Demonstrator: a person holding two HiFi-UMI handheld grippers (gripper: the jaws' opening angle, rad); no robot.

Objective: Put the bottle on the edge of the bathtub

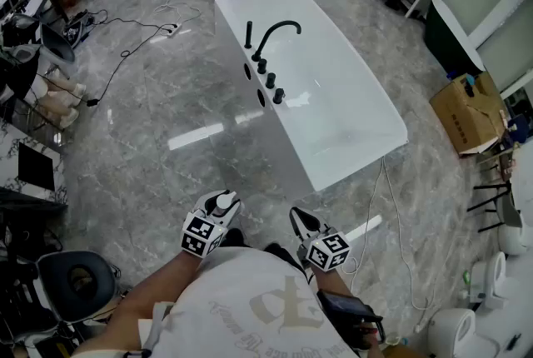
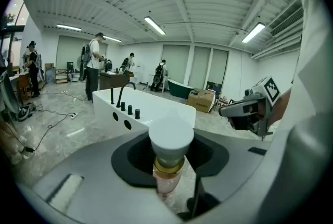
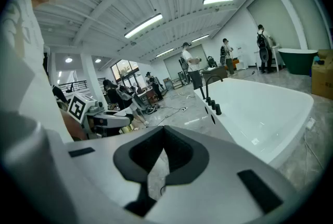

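Observation:
My left gripper [image 1: 218, 208] is shut on a bottle [image 2: 170, 137] with a white cap, a gold ring and a pinkish body. The cap pokes up between the jaws, close in front of my body. My right gripper [image 1: 301, 221] sits beside it at the right, jaws closed together with nothing between them [image 3: 156, 168]. The white freestanding bathtub [image 1: 350, 127] stands on the floor ahead of both grippers, well apart from them. Its black faucet [image 1: 273, 36] and knobs sit on the left rim. The left gripper view shows the tub [image 2: 156, 106] beyond the cap; the right gripper view shows the tub [image 3: 265, 113] at the right.
Grey marble floor surrounds the tub, with cables [image 1: 133, 48] at the left and a cord [image 1: 391, 215] by the tub's near end. A cardboard box [image 1: 465, 111] and a dark tub [image 1: 450, 36] stand at the right. An office chair [image 1: 79, 281] is at lower left, toilets [image 1: 466, 327] at lower right.

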